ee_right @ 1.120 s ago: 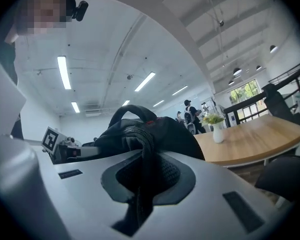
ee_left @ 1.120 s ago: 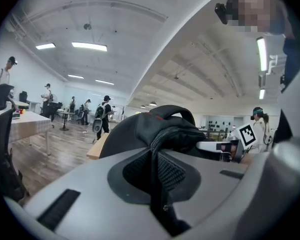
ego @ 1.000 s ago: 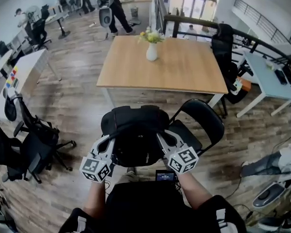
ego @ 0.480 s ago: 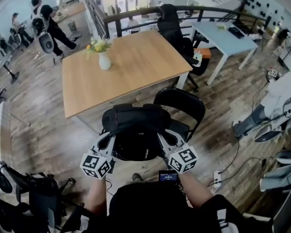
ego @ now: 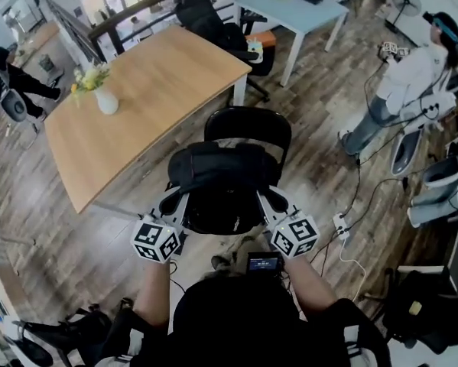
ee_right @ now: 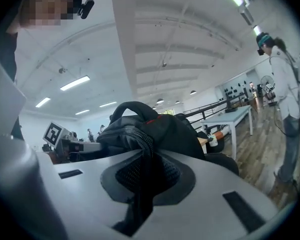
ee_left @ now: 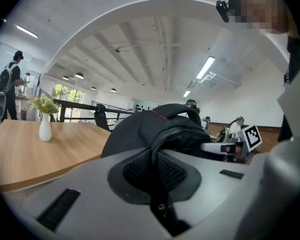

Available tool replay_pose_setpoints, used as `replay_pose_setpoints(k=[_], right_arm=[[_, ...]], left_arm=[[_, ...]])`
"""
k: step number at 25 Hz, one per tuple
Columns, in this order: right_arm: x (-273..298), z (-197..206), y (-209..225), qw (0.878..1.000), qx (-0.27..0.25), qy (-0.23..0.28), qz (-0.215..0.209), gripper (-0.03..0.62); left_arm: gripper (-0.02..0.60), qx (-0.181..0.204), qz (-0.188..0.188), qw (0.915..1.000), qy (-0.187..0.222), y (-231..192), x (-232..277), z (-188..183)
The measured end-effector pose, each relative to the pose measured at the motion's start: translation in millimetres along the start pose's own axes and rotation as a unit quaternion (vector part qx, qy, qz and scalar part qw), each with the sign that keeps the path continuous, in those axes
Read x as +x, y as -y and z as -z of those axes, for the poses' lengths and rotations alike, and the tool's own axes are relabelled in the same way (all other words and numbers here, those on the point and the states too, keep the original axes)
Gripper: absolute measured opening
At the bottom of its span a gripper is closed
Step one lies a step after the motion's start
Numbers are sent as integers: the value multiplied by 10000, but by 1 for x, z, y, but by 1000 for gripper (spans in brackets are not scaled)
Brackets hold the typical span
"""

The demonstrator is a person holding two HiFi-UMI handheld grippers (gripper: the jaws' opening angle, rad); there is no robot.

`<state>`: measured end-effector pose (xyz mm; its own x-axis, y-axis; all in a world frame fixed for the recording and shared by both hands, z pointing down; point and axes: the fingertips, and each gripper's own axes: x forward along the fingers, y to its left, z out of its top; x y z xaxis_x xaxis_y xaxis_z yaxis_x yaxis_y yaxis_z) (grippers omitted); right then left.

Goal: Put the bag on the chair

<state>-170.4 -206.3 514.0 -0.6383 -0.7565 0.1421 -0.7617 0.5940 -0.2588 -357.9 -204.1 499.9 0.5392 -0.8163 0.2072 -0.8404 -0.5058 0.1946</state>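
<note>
A black backpack [ego: 222,188] hangs in front of me, held up between both grippers. My left gripper [ego: 175,209] is shut on its left strap, and my right gripper [ego: 268,206] is shut on its right strap. In the left gripper view the strap [ee_left: 157,181] runs down between the jaws, with the bag [ee_left: 155,131] bulging just beyond. The right gripper view shows the same: the strap [ee_right: 142,184] is pinched and the bag [ee_right: 152,126] sits above it. A black chair [ego: 248,131] stands directly behind the bag. Its seat is mostly hidden by the bag, and its edge [ee_right: 223,162] shows past the bag.
A wooden table [ego: 144,82] with a white vase of flowers [ego: 105,98] stands at the left behind the chair. Farther back are a pale blue table [ego: 290,8] and an office chair [ego: 207,12]. A person [ego: 408,79] stands at the right. A power strip [ego: 341,226] and cables lie on the floor.
The view has swung round: the wooden table has slid to the left and the chair now stands straight behind the bag. Both grippers still hold the bag in the same way.
</note>
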Motion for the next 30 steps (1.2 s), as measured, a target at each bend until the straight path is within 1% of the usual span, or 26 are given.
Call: replay_pose_setpoints(k=[6, 9, 12, 18, 24, 30], right_arm=[[-21, 21, 45, 9978, 232, -57, 619, 32], [-28, 39, 67, 9960, 346, -174, 811, 32], [-24, 57, 89, 9945, 466, -259, 901, 32], [-8, 103, 124, 9902, 783, -630, 970, 31], [25, 144, 163, 9811, 1171, -1109, 1073, 31], [66, 153, 198, 9786, 1300, -1215, 1035, 31]], left_arm=[[18, -34, 486, 9979, -426, 20, 55, 27], [18, -43, 683, 9954, -673, 27, 80, 45], [18, -45, 788, 9928, -905, 25, 106, 66], [18, -178, 866, 9859, -1420, 14, 147, 113], [18, -394, 791, 9776, -1911, -9, 183, 152], [18, -497, 666, 9752, -2052, -38, 224, 162]])
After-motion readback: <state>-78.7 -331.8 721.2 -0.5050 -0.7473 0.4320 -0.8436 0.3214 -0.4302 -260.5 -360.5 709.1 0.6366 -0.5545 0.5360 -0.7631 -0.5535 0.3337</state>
